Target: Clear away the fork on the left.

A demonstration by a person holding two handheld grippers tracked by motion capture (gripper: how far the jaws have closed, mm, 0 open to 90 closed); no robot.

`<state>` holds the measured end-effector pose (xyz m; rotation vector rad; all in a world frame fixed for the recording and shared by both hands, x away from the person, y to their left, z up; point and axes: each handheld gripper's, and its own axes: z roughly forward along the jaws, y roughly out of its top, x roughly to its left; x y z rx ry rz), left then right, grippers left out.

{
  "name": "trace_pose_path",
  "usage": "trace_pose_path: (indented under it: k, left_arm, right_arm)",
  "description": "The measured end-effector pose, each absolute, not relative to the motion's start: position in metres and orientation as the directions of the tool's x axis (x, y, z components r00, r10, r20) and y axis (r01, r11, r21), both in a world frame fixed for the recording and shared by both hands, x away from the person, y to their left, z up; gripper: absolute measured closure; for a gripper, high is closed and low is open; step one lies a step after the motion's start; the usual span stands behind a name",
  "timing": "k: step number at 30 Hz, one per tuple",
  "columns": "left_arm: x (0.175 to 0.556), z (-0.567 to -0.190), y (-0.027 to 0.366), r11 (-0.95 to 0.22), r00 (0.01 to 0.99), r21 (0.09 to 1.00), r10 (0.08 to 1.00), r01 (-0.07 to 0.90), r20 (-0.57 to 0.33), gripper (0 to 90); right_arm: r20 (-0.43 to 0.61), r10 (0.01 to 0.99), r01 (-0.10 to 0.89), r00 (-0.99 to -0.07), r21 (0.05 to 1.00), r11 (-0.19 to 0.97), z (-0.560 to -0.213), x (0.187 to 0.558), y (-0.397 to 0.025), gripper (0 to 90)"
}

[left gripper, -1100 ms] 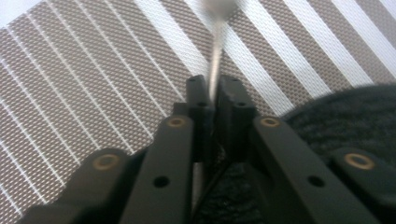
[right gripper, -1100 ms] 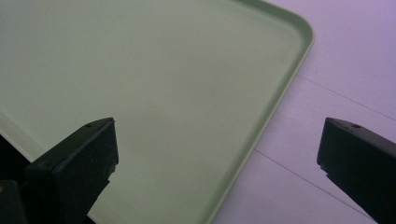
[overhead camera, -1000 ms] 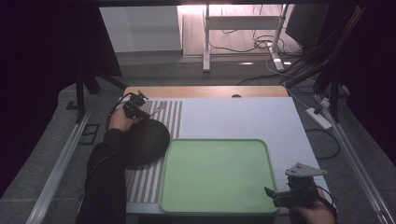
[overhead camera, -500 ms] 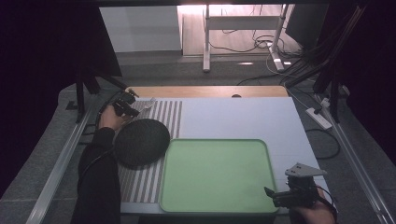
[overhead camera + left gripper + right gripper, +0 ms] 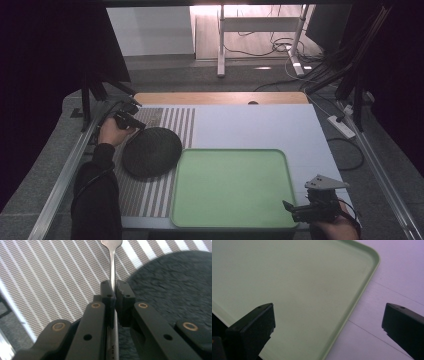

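Pinching the fork (image 5: 113,262) handle between left gripper (image 5: 115,290) fingers (image 5: 108,293); tines beyond.

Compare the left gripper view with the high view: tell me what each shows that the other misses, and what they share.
Left gripper view alone: the left gripper is shut on the thin metal handle of a utensil, likely a fork or spoon, its head cut off at the top edge.

High view alone: the green tray, the white table, the right gripper at the tray's near right corner, and the person's sleeve.

Both: the striped mat and the round dark plate lying on it.
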<state>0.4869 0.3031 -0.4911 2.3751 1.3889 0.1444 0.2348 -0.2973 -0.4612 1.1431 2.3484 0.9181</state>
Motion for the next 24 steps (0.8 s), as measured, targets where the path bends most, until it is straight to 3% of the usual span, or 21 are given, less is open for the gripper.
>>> trace_pose_path:
  k: [24]
  left_arm:
    - [0.426,-0.491,0.27,-0.459,0.561,0.407,0.809,0.79,-0.176,84.2]
  right_arm:
    - [-0.054,0.796,0.553,-0.603,0.691,0.466,-0.461,0.234,-0.296,0.0]
